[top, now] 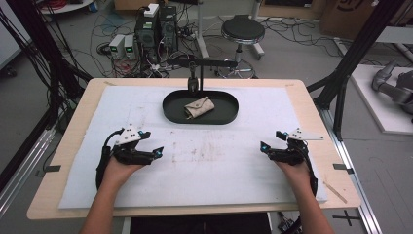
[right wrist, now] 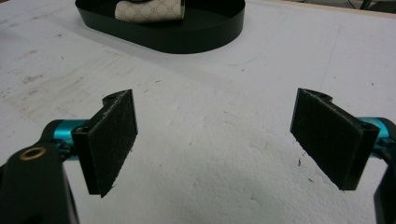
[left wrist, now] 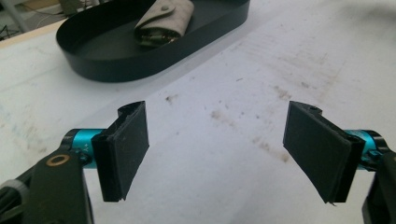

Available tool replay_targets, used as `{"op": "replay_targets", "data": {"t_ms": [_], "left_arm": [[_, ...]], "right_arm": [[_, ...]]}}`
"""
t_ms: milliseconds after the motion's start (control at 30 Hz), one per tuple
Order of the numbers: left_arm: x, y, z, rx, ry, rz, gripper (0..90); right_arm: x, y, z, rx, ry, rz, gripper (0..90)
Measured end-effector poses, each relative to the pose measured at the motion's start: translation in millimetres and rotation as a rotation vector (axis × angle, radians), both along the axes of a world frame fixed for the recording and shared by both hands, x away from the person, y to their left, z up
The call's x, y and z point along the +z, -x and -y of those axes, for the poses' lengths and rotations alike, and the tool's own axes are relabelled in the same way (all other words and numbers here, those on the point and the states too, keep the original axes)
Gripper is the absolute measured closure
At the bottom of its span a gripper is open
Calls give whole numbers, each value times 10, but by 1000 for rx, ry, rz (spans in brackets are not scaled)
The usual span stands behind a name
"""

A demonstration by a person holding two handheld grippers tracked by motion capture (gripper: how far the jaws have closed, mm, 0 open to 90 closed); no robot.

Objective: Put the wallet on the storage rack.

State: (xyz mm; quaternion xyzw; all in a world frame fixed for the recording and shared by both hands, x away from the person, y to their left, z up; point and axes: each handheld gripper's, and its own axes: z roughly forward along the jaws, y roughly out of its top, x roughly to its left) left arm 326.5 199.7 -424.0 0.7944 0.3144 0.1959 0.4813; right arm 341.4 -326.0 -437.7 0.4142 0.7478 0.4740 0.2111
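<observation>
A black oval tray (top: 224, 113) sits at the far middle of the white mat, and a folded beige pouch (top: 199, 107) lies inside it. In the left gripper view the tray (left wrist: 93, 60) and pouch (left wrist: 164, 22) lie ahead at upper left. The right gripper view has the tray (right wrist: 205, 32) and pouch (right wrist: 148, 11) at the top. My left gripper (top: 152, 144) rests low on the mat's left side, open and empty (left wrist: 216, 156). My right gripper (top: 271, 140) rests at the mat's right side, open and empty (right wrist: 214, 142). Both are well short of the tray.
The white mat (top: 204, 161) covers a wooden table (top: 58, 161) and carries brown smudges in its middle. A black clamp stand (top: 194, 78) rises just behind the tray. Beyond the table stand a stool (top: 242, 31), computer boxes (top: 156, 29) and floor cables.
</observation>
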Motion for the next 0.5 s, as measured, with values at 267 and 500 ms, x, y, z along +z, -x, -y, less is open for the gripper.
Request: {"op": "replay_targets", "data": {"t_ms": [267,500], "left_arm": [[-109,34,-134,56,18,-22,204],[-112,58,-147,55,36,2,200]], "right_arm": [[-25,-26,32,-3,-20,-17,151],[-17,-1,-9,-3,17,-10,152]]}}
